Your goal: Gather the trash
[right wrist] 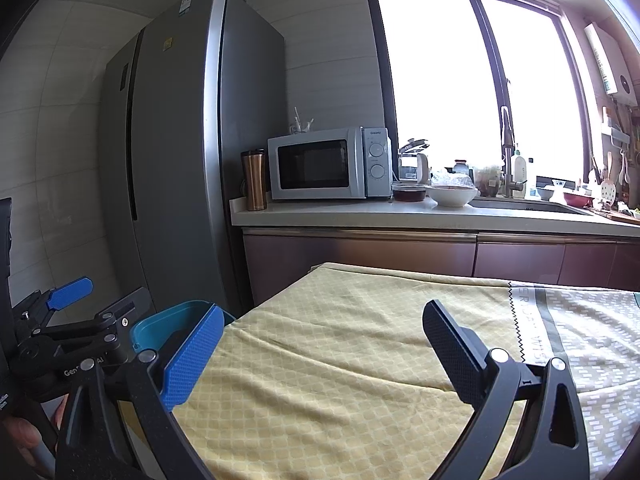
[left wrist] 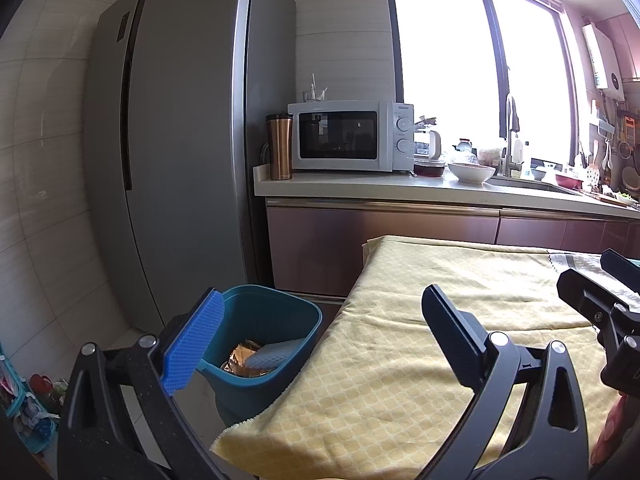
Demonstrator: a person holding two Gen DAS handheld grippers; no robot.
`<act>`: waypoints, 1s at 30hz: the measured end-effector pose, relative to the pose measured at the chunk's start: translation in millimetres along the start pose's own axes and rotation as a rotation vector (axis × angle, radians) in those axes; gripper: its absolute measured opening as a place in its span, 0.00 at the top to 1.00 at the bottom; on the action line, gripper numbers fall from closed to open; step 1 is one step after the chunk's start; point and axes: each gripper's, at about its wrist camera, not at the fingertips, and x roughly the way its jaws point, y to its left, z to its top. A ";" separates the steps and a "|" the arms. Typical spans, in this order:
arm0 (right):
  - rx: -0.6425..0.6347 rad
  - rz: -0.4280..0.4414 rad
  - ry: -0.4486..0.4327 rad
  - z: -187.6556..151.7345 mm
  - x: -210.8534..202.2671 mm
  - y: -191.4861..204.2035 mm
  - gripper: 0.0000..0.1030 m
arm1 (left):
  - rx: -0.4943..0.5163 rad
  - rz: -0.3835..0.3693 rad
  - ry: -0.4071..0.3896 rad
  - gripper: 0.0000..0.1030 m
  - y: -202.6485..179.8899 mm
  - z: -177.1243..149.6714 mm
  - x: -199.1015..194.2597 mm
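Gaping wide and empty, both the left gripper (left wrist: 320, 340) and right gripper (right wrist: 320, 348) hover; the teal bin (left wrist: 264, 344) stands upright at nine o'clock, mouth up, holding gold wrapper (left wrist: 240, 356).

One teal bin (left wrist: 272, 332) at seven o'clock holds two pieces of trash: one crumpled gold wrapper (left wrist: 240, 354) and one pale blue sponge (left wrist: 272, 354). One yellow cloth (left wrist: 400, 340) covers the table at five o'clock. At twelve o'clock: one white microwave (left wrist: 348, 136), one copper tumbler (left wrist: 279, 146), one white bowl (left wrist: 471, 172). One grey refrigerator (left wrist: 180, 120) stands at ten o'clock.
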 end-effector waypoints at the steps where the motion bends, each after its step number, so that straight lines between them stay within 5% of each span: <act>1: 0.000 0.000 0.001 0.1 0.4 0.1 0.07 | 0.000 -0.001 0.001 0.05 0.0 -0.1 0.6; 30: 0.009 -0.013 0.001 0.8 -2.2 -1.4 0.07 | 0.009 -0.021 -0.002 0.05 -8.1 0.0 4.8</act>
